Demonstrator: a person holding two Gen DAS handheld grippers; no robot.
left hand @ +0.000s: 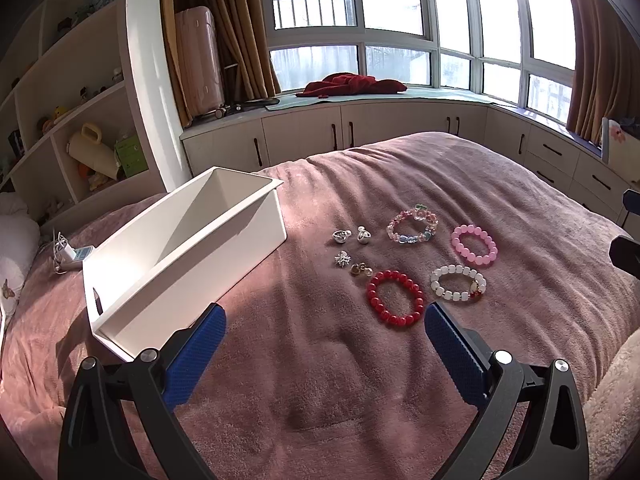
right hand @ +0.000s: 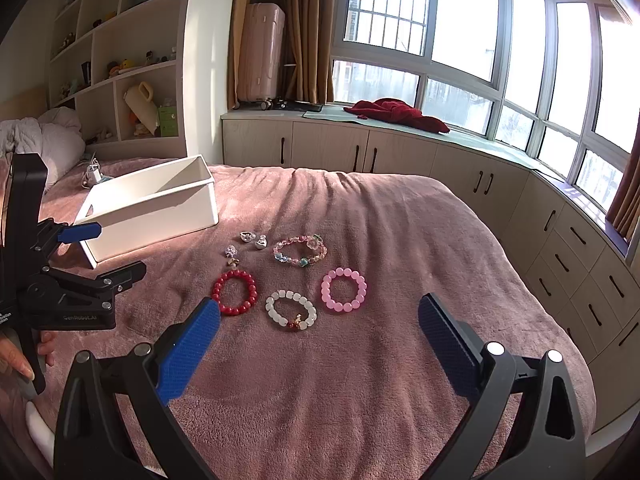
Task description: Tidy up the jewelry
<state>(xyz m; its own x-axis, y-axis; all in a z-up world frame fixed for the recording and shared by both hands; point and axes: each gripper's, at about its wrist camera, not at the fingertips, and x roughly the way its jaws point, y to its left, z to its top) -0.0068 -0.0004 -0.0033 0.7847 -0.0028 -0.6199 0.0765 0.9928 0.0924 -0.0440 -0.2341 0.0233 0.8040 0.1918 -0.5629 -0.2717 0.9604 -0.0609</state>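
Note:
Jewelry lies on a pink blanket: a red bead bracelet [left hand: 395, 299] [right hand: 235, 293], a white bead bracelet [left hand: 458, 284] [right hand: 291, 310], a pink bead bracelet [left hand: 474, 245] [right hand: 344, 289], a multicolour bracelet [left hand: 412, 227] [right hand: 300, 249] and several small rings or earrings [left hand: 352, 250] [right hand: 246, 246]. An empty white box [left hand: 192, 248] [right hand: 152, 204] stands to their left. My left gripper [left hand: 325, 324] is open, just short of the red bracelet. My right gripper [right hand: 319, 314] is open above the white bracelet. Neither holds anything.
The bed blanket [left hand: 320, 380] fills the foreground. A charger and cable [left hand: 70, 256] lie by the pillows [right hand: 44, 136] at left. Shelves [right hand: 120, 60], low cabinets [right hand: 400, 156] under the windows and a pink suitcase [right hand: 262, 52] ring the bed.

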